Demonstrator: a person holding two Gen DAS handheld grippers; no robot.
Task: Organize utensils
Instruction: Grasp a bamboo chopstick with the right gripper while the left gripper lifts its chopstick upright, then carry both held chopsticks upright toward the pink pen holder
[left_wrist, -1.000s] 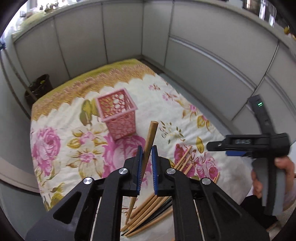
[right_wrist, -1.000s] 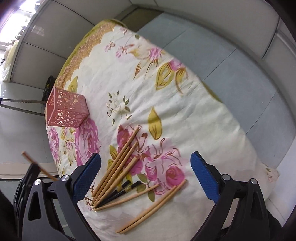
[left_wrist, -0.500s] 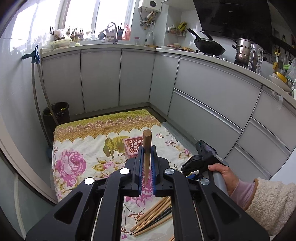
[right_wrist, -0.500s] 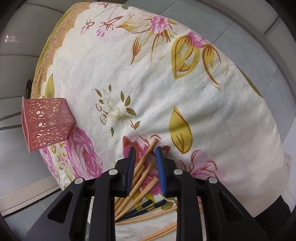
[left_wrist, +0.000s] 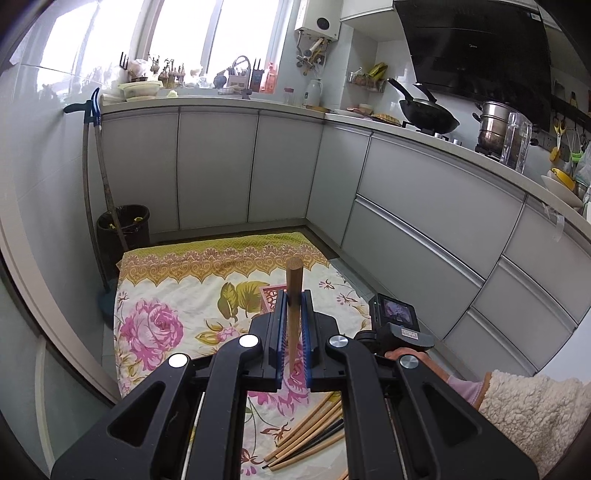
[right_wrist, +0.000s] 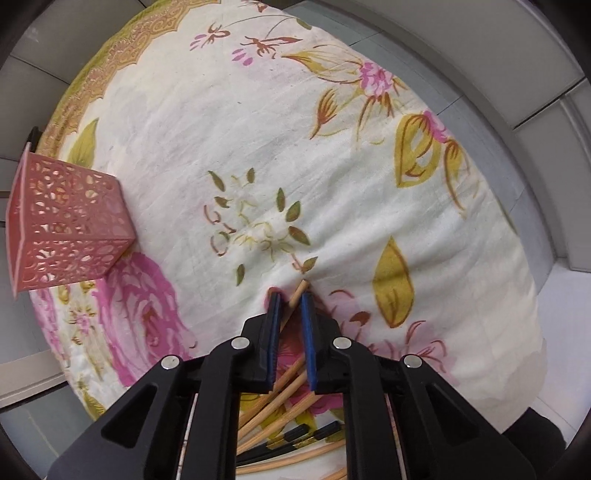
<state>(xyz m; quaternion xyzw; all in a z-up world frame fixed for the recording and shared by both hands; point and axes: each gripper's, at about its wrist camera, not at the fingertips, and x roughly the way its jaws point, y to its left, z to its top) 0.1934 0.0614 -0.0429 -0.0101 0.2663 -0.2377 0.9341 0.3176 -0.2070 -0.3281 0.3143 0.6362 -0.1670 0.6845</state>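
Observation:
My left gripper (left_wrist: 294, 297) is shut on a wooden chopstick (left_wrist: 294, 291) that stands upright between the blue pads, held high above the floral cloth (left_wrist: 177, 291). The pink perforated holder (left_wrist: 270, 297) peeks out behind the fingers; it shows fully in the right wrist view (right_wrist: 62, 225) at the left. My right gripper (right_wrist: 291, 299) is down on the cloth, jaws narrowed around the end of one wooden chopstick (right_wrist: 297, 293) of a pile (right_wrist: 280, 406) of wooden and black chopsticks. The pile also shows in the left wrist view (left_wrist: 310, 439).
The cloth (right_wrist: 258, 147) lies on a kitchen floor between grey cabinets (left_wrist: 424, 206). A black bin (left_wrist: 123, 229) and a mop handle (left_wrist: 105, 192) stand at the far left corner. The person's sleeve (left_wrist: 528, 410) is at the right.
My left gripper has risen and tipped up with its chopstick, now facing the kitchen. My right gripper went from wide open to closing around a chopstick end on the cloth.

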